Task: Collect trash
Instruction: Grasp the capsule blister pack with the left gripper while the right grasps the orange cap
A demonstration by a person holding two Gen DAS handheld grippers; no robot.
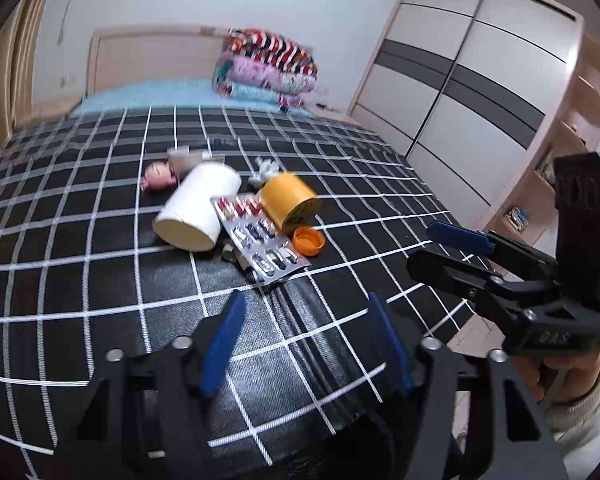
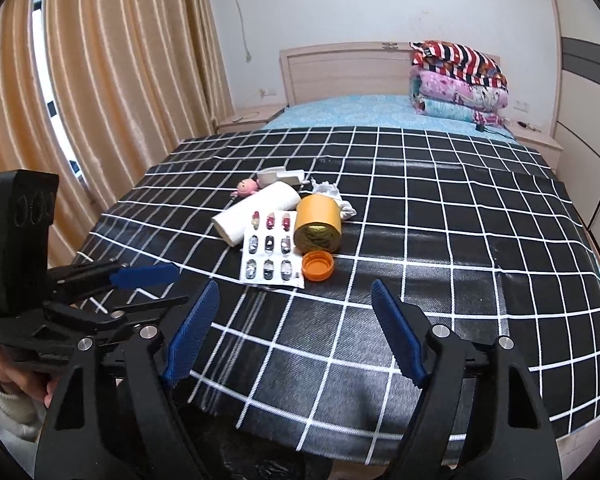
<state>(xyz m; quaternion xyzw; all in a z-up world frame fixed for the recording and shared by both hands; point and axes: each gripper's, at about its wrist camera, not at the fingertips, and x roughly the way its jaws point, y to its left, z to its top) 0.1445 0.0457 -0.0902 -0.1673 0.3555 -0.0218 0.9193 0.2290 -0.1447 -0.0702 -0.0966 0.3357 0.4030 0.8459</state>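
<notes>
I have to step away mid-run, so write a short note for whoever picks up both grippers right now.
Left hand-held gripper: open, empty, over the near edge of the bed.
Right hand-held gripper: open, empty, beside it.
Trash is in one cluster on the checked cover: white roll, blister pack leaning on it, yellow jar on its side, orange cap, crumpled tissue, pink toy.
Done: nothing picked up.
Left: everything. No bin is in view.

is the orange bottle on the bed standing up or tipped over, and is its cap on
Tipped over and uncapped. The orange bottle lies on its side, open mouth toward the camera; its cap sits separately on the bedspread.
</notes>
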